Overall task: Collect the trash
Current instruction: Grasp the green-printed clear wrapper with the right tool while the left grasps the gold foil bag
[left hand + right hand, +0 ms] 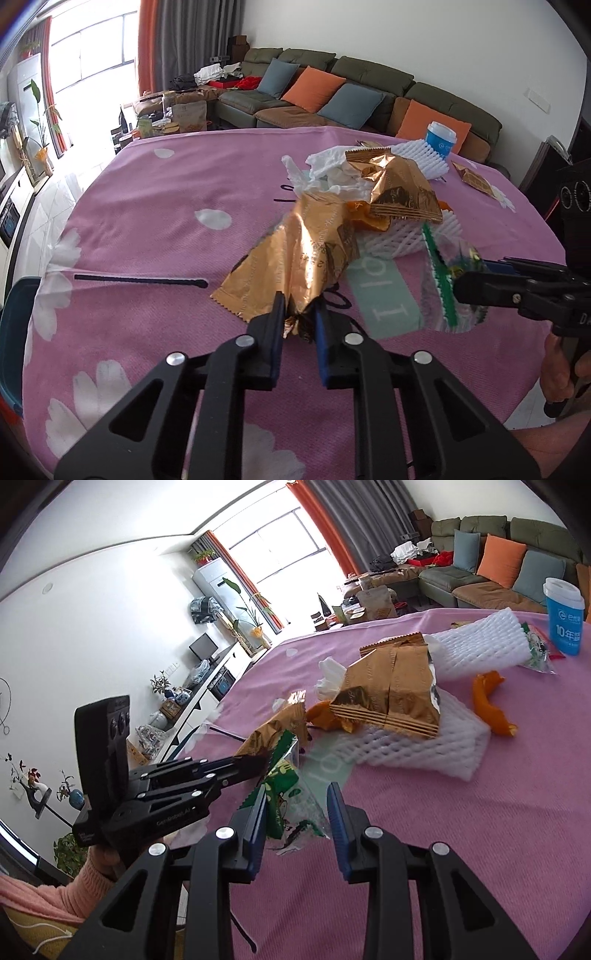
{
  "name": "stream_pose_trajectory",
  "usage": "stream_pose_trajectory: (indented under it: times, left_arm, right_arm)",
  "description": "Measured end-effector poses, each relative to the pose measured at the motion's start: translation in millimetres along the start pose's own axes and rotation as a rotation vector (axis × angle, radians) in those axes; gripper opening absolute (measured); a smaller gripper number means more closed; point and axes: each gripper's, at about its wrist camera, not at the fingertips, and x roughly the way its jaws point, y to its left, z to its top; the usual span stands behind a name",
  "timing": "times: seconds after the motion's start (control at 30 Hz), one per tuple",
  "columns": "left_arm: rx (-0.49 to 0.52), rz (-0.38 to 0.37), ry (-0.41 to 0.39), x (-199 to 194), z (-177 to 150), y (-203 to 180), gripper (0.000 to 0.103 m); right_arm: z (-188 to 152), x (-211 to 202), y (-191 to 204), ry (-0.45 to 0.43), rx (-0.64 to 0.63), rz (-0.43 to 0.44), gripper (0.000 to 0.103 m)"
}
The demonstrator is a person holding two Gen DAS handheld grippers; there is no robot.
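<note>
My left gripper is shut on the corner of a gold foil wrapper, which lifts off the pink tablecloth; this wrapper also shows in the right wrist view. My right gripper is open, with a clear-and-green snack wrapper between its fingers; it shows from the side in the left wrist view, next to that wrapper. A pile of trash lies behind: another gold wrapper, white tissue, white foam netting and orange peel.
A blue paper cup stands at the far side of the table, next to more foam netting. A small gold packet lies at the far right. A blue bin edge shows at the table's left. A sofa stands behind.
</note>
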Motion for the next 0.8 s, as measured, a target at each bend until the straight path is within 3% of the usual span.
stream_pose_trajectory:
  times: [0.53, 0.8]
  left_arm:
    - [-0.115, 0.049, -0.073, -44, -12, 36, 0.010]
    - [-0.197, 0.131, -0.120, -78, -25, 77, 0.010]
  right_arm:
    - [23, 26, 25, 0.007, -0.080, 0.030, 0.029]
    - [41, 57, 70, 0.035, -0.165, 0.109, 0.029]
